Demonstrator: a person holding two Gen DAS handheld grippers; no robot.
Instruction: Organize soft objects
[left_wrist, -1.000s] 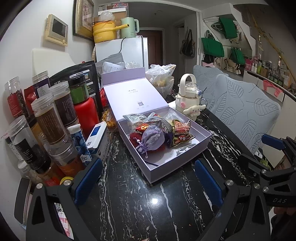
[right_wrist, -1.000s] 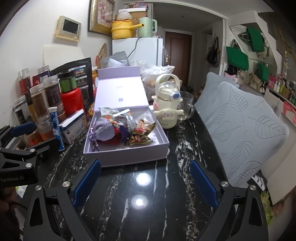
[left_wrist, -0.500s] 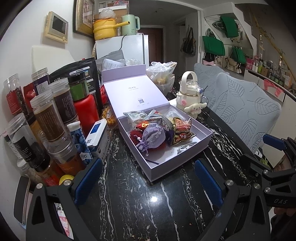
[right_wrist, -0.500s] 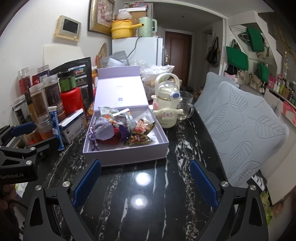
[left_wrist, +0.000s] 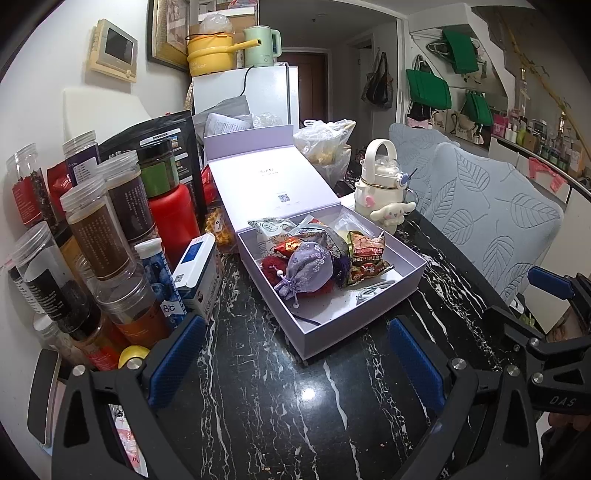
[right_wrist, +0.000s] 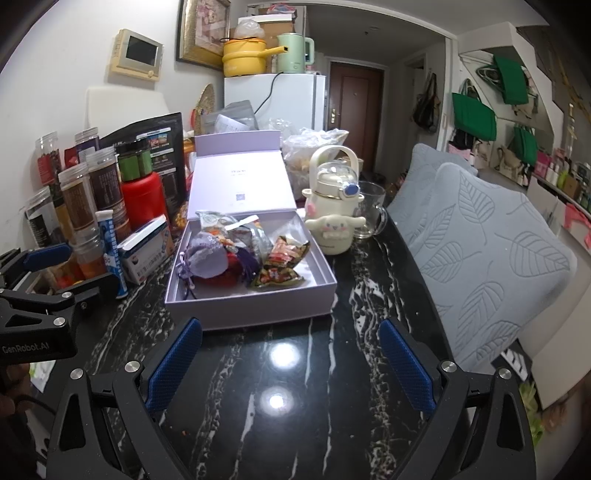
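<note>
An open lilac gift box (left_wrist: 376, 317) (right_wrist: 251, 306) sits on the black marble table, lid leaning back. Inside lie a purple drawstring pouch (left_wrist: 308, 267) (right_wrist: 207, 260), a red pouch (left_wrist: 271, 264) under it, a snack packet (left_wrist: 365, 254) (right_wrist: 280, 267) and other soft bags. My left gripper (left_wrist: 293, 349) is open, low over the table just short of the box's near corner. My right gripper (right_wrist: 290, 352) is also open, in front of the box's near wall. Neither holds anything. Each gripper appears at the edge of the other's view.
Several jars and a red bottle (left_wrist: 173, 221) crowd the left side, with a white medicine box (left_wrist: 197, 269) beside the lilac box. A cream kettle-shaped bottle (right_wrist: 334, 206) and glass mug (right_wrist: 369, 210) stand to the right. A grey leaf-pattern cushion (right_wrist: 480, 251) borders the table's right edge.
The left wrist view has crept slightly toward the box, which sits a little lower and larger. The right gripper has hardly moved. Both stay open.
</note>
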